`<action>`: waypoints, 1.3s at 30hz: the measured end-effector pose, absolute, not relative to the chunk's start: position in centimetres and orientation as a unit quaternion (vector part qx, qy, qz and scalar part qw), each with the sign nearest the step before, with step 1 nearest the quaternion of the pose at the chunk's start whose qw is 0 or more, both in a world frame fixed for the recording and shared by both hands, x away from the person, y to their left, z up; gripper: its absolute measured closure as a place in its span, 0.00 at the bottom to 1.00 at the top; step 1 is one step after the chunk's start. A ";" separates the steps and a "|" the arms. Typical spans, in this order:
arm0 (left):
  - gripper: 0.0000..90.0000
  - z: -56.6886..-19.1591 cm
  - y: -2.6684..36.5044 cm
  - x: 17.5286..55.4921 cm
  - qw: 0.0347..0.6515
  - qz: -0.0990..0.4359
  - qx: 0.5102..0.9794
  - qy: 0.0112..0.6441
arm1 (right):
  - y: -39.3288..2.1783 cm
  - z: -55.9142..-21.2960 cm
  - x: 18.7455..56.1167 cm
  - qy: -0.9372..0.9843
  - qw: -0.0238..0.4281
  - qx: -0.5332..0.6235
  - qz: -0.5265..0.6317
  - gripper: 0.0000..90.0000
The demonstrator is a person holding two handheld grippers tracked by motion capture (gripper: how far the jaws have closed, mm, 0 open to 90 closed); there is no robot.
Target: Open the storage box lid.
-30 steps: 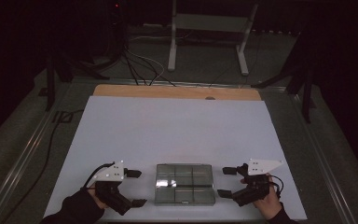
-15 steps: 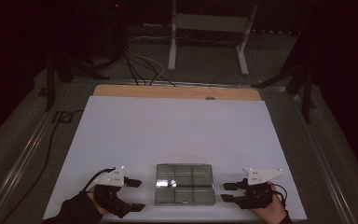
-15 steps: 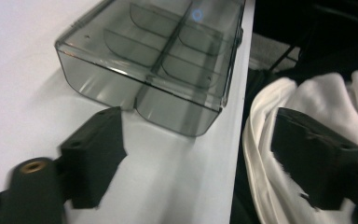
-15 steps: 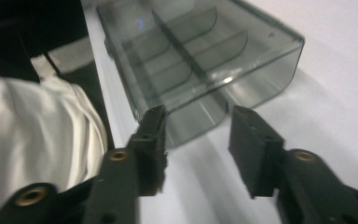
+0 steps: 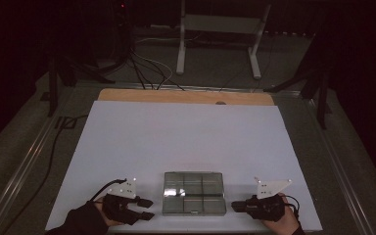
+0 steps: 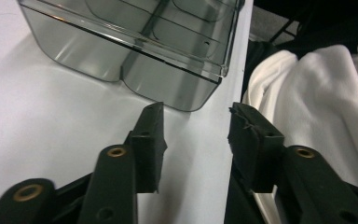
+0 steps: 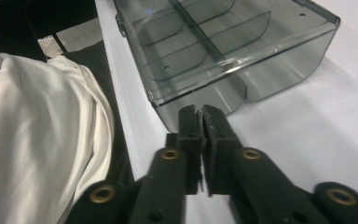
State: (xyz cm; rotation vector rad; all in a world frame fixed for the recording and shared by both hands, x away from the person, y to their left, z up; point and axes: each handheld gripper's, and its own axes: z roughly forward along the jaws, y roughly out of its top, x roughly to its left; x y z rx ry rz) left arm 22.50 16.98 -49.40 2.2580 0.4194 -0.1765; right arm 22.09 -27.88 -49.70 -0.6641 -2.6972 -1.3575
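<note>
A smoky clear compartment box (image 5: 194, 193) lies flat on the white table near its front edge, lid down. My left gripper (image 5: 149, 208) rests just left of it, pointing at it. In the left gripper view its jaws (image 6: 196, 116) stand partly apart with nothing between them; they have just been closing, a short way from the box's corner (image 6: 186, 88). My right gripper (image 5: 235, 206) lies right of the box, and its jaws have just come together. In the right gripper view it (image 7: 200, 112) is shut on nothing, its tips close to the box wall (image 7: 205, 93).
The white table top (image 5: 186, 142) stretches away behind the box to a wooden strip (image 5: 176, 96). A metal stand (image 5: 220, 29) and cables (image 5: 147, 68) sit beyond the table. White cloth (image 6: 317, 93) (image 7: 37, 130) hangs just past the table's front edge.
Both grippers' jaws have narrowed: the right pair came fully together, the left pair about halfway. Both hands stayed beside the box, which has not moved.
</note>
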 end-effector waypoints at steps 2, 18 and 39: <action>0.72 -49.4 16.8 22.5 0.400 -0.065 0.899 0.167 | -27.7 -49.7 22.0 -0.873 0.025 -0.212 -0.438 1.00; 1.00 -50.2 16.0 22.7 0.388 -0.043 0.909 0.147 | -27.0 -50.0 21.9 -0.879 0.048 -0.213 -0.423 1.00; 1.00 -50.1 14.9 22.6 0.407 -0.047 0.903 0.128 | -26.4 -49.9 21.7 -0.880 0.065 -0.207 -0.422 1.00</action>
